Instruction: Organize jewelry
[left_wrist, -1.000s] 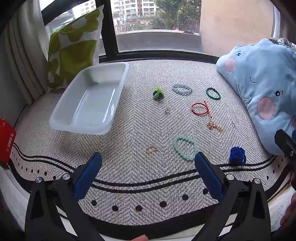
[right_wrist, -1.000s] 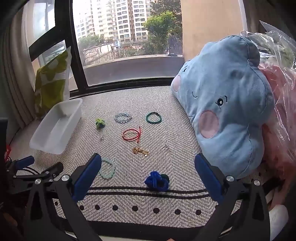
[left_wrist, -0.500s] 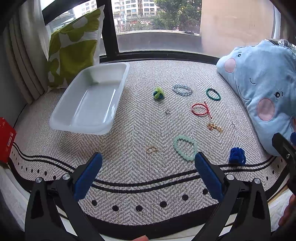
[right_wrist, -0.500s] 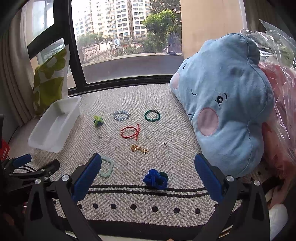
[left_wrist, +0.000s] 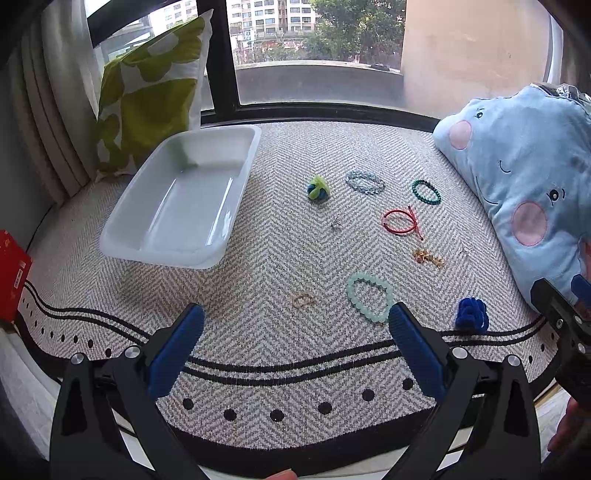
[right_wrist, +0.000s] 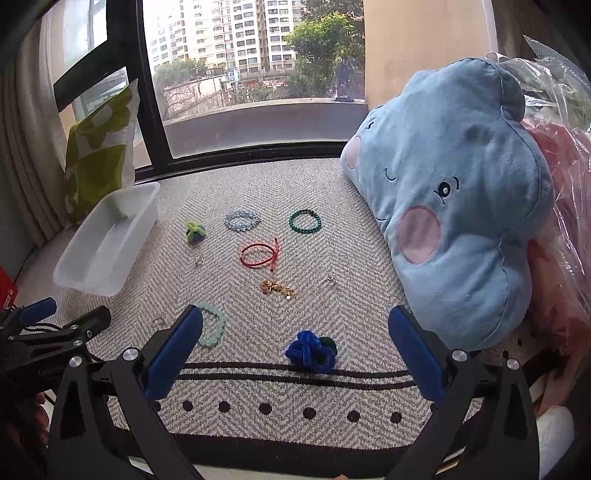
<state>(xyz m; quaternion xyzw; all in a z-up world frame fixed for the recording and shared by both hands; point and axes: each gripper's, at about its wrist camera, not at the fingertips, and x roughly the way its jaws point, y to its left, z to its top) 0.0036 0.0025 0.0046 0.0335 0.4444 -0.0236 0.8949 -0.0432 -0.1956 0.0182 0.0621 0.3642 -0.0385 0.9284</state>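
Note:
Jewelry lies spread on a herringbone mat: a pale green bead bracelet (left_wrist: 369, 297), a red cord bracelet (left_wrist: 402, 221), a dark green bead bracelet (left_wrist: 426, 192), a grey-blue bracelet (left_wrist: 365, 181), a gold chain (left_wrist: 428, 257), a blue scrunchie (left_wrist: 471, 314), a green-and-blue scrunchie (left_wrist: 318, 187) and a small gold ring (left_wrist: 303, 299). An empty white tray (left_wrist: 236, 173) stands at the left. My left gripper (left_wrist: 295, 317) is open and empty near the mat's front edge. My right gripper (right_wrist: 295, 317) is open and empty above the blue scrunchie (right_wrist: 311, 351).
A blue cloud pillow (right_wrist: 454, 206) lies along the right side. A green-and-white cushion (left_wrist: 147, 92) leans at the window behind the tray. A red box (left_wrist: 11, 273) sits at the far left. Plastic-wrapped items (right_wrist: 565, 221) are behind the pillow.
Both grippers have drifted slightly back and up from the mat; the view widened a little. Nothing on the mat has moved.

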